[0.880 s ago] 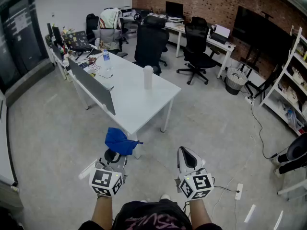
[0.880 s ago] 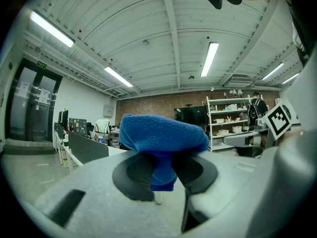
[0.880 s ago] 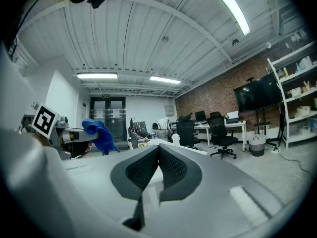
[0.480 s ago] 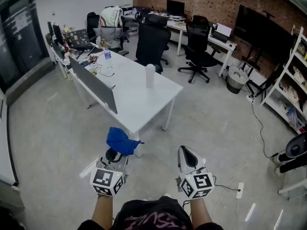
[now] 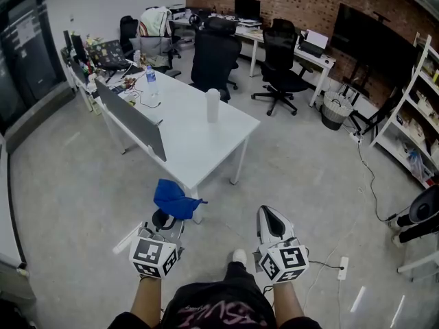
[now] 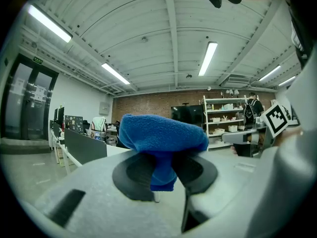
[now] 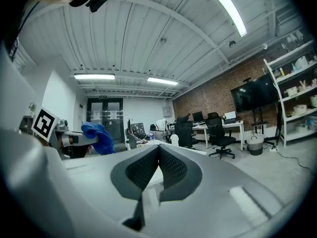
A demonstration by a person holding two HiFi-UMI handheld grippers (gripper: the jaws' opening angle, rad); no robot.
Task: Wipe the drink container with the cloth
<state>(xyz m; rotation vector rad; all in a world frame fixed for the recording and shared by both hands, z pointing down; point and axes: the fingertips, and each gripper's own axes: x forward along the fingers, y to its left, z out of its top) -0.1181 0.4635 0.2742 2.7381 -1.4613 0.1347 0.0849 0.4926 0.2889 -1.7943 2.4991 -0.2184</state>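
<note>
Now left gripper (image 6: 163, 170) pinches the soft blue cloth (image 6: 163, 133), right gripper (image 7: 158, 167) closed empty; hold the tippy-looking tall white drink container (image 5: 212, 105) mid-body.

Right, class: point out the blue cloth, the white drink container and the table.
blue cloth (image 5: 175, 199): head view, bunched middle.
white drink container (image 5: 212, 106): head view, its side.
table (image 5: 199, 146): head view, bare top.
</note>
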